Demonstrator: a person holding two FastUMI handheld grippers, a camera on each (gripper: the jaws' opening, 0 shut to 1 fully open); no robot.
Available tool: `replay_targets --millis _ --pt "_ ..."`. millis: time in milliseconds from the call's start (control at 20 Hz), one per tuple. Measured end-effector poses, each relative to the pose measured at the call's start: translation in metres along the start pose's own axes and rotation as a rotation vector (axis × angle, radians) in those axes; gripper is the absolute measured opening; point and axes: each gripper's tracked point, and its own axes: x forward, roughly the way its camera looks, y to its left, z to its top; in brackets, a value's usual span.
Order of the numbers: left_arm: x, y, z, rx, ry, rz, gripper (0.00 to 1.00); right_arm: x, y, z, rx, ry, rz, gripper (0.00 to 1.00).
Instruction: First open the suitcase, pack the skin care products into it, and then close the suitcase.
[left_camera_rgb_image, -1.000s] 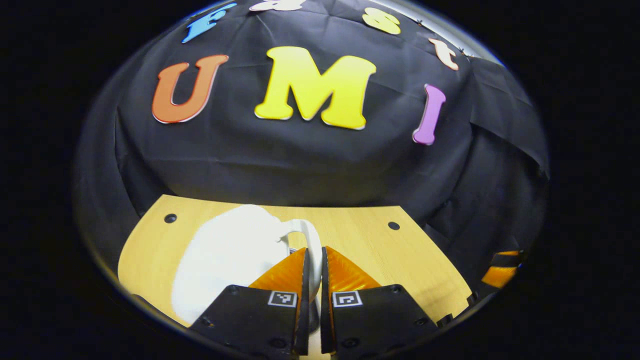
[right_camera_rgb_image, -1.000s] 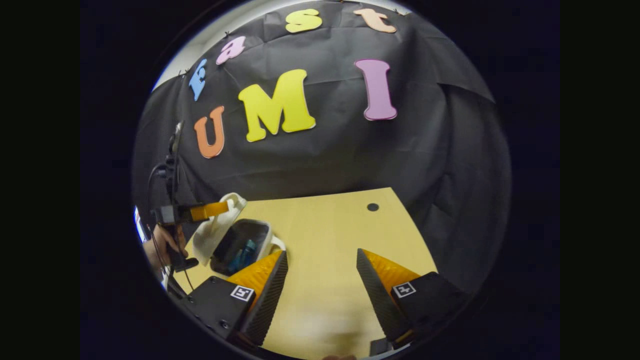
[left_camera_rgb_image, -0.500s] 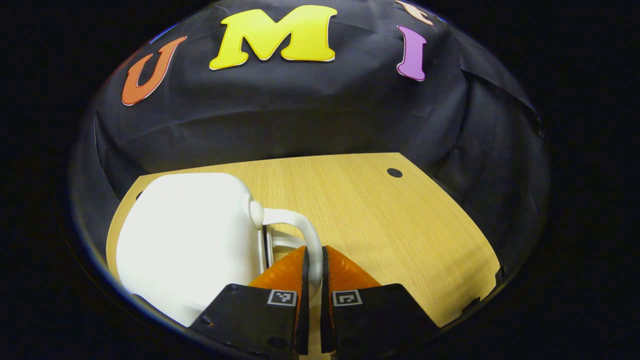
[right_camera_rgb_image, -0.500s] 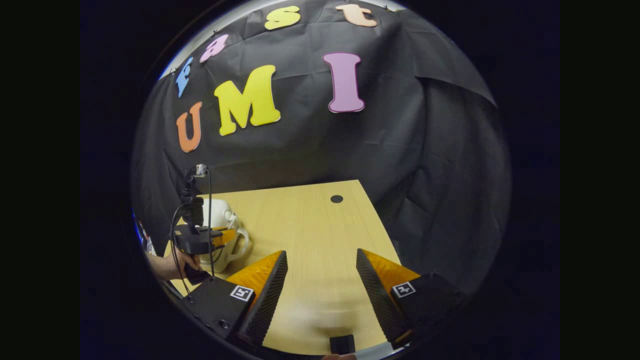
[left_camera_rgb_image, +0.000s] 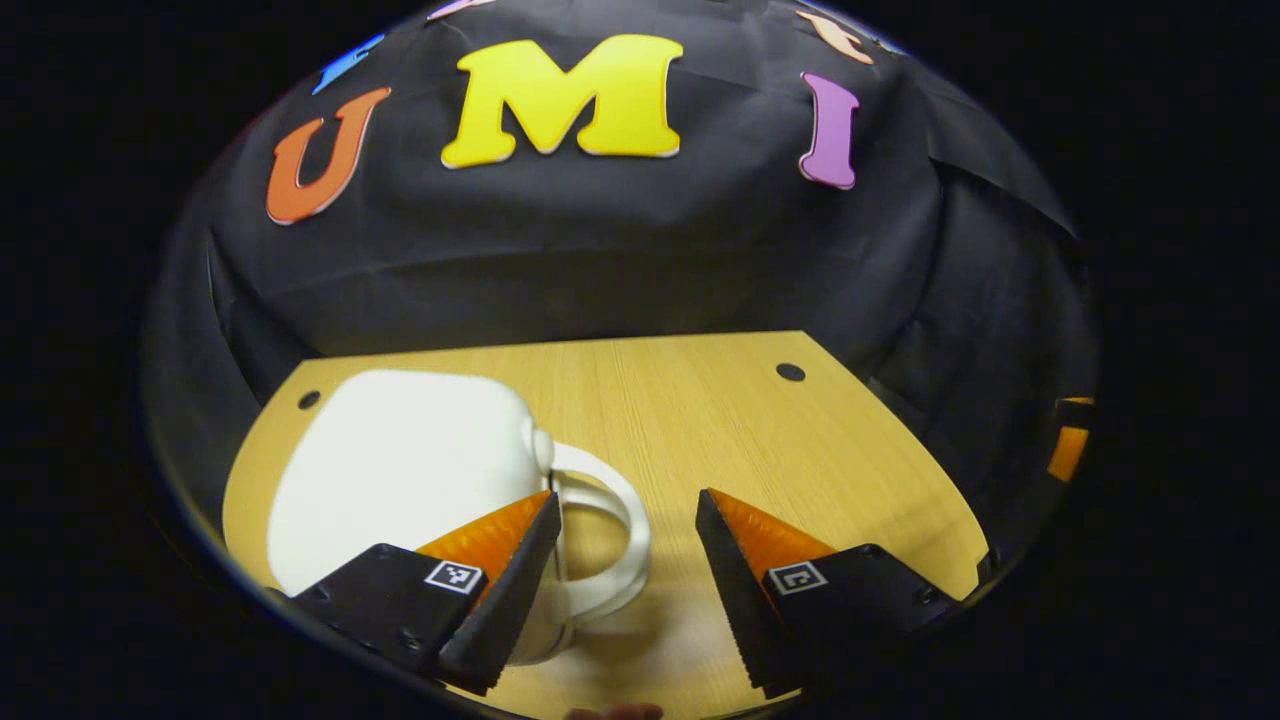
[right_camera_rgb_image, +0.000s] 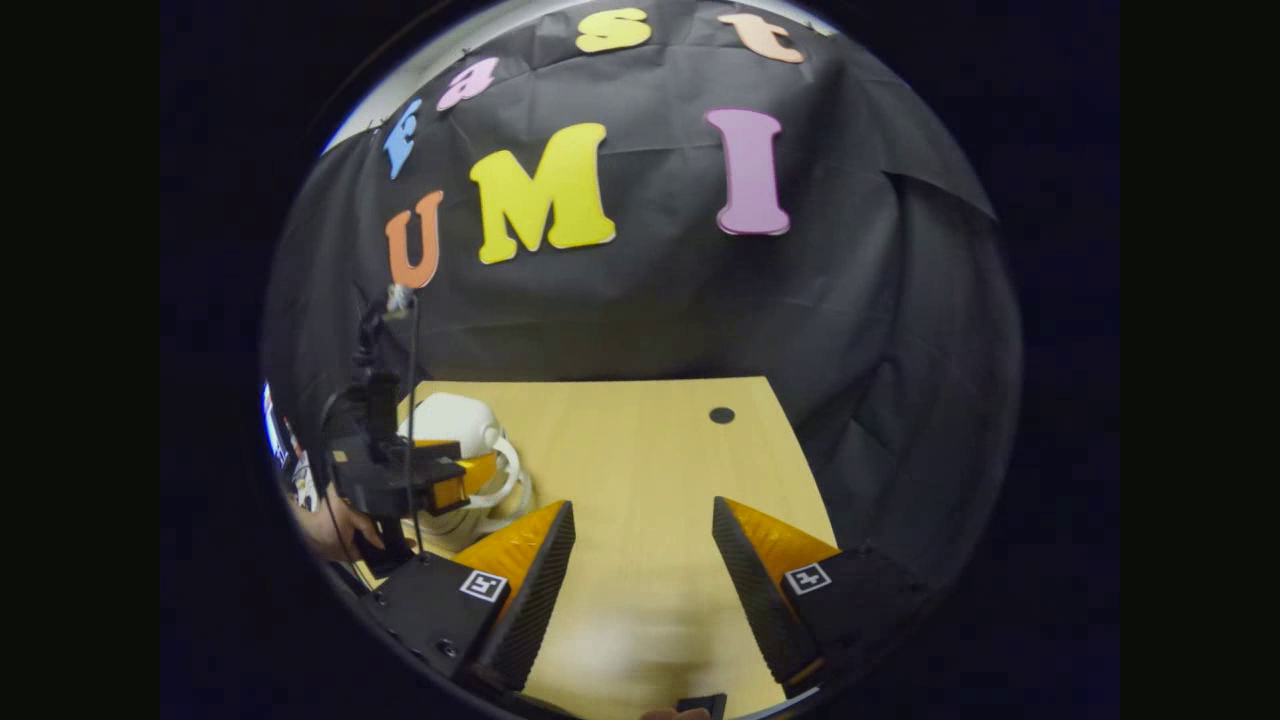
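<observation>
The small white suitcase (left_camera_rgb_image: 400, 480) lies closed on the wooden table (left_camera_rgb_image: 760, 450), near its left edge, its looped white handle (left_camera_rgb_image: 610, 540) pointing toward the middle.

Bare table (left_camera_rgb_image: 760, 440) right of closed suitcase (left_camera_rgb_image: 400, 470).

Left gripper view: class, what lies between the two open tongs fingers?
In the left gripper view, the handle of the closed white suitcase loops into the gap of the left tongs, nearer the left-hand finger; beyond it is bare wooden table.
</observation>
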Motion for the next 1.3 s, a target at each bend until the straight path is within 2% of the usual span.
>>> replay_targets --millis 50,100,200,250,300,450,550,650,700,750,850,1100,1200,1250,1300 --pt "-0.014 0.009 0.022 0.006 -0.054 0.025 0.89 0.002 0.009 0.015 -0.008 -0.033 0.015 0.82" --pt "-0.03 0.016 0.047 0.023 -0.122 0.054 0.89 0.005 0.018 0.033 -0.012 -0.076 0.026 0.78" --pt "-0.066 0.034 0.099 0.069 -0.274 0.129 0.92 0.006 0.039 0.078 -0.012 -0.196 0.026 0.82" --pt "-0.082 0.039 0.12 0.081 -0.334 0.147 0.92 0.004 0.047 0.101 -0.007 -0.261 0.02 0.78" --pt "-0.096 0.043 0.139 0.077 -0.388 0.154 0.92 0.0 0.054 0.121 -0.002 -0.325 0.013 0.82" --pt "-0.128 0.057 0.178 0.046 -0.483 0.19 0.92 -0.011 0.072 0.167 -0.007 -0.477 -0.035 0.82" --pt "-0.141 0.066 0.184 0.018 -0.508 0.216 0.92 -0.019 0.078 0.178 -0.004 -0.523 -0.07 0.81" --pt "-0.15 0.066 0.183 -0.012 -0.513 0.199 0.92 -0.02 0.086 0.179 0.008 -0.533 -0.087 0.81" --pt "-0.151 0.063 0.179 -0.022 -0.507 0.189 0.92 -0.02 0.089 0.177 0.011 -0.528 -0.089 0.77" --pt "-0.151 0.068 0.173 -0.03 -0.503 0.189 0.92 -0.021 0.091 0.174 0.017 -0.522 -0.092 0.81" --pt "-0.152 0.072 0.168 -0.036 -0.505 0.198 0.92 -0.022 0.093 0.17 0.031 -0.512 -0.091 0.82" --pt "-0.157 0.065 0.16 -0.044 -0.502 0.181 0.92 -0.021 0.1 0.168 0.02 -0.5 -0.091 0.81" --pt "-0.156 0.068 0.159 -0.048 -0.5 0.182 0.92 -0.022 0.107 0.169 0.015 -0.503 -0.075 0.77" --pt "-0.156 0.067 0.159 -0.052 -0.499 0.178 0.92 -0.021 0.108 0.169 0.007 -0.503 -0.076 0.81" --pt "-0.155 0.067 0.158 -0.053 -0.496 0.177 0.92 -0.021 0.108 0.168 -0.002 -0.501 -0.077 0.77"
